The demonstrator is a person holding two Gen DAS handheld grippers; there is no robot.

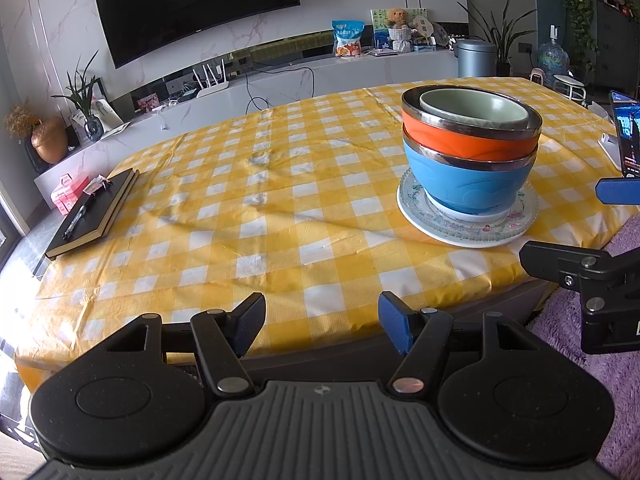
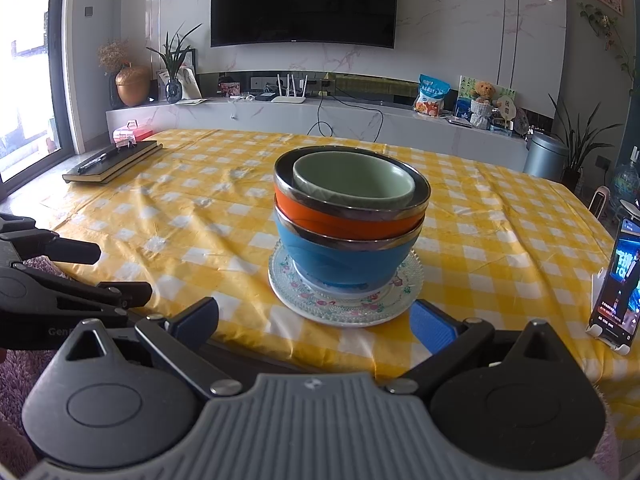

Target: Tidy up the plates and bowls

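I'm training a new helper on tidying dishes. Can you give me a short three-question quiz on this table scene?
1. True or false: the green bowl sits inside the orange bowl.
2. What does the blue bowl rest on? A) a black notebook B) a flowered plate C) bare tablecloth
3. Fill in: the right tool and left tool are both ____, holding nothing.

Key: 1 true. 2 B, the plate. 3 open.
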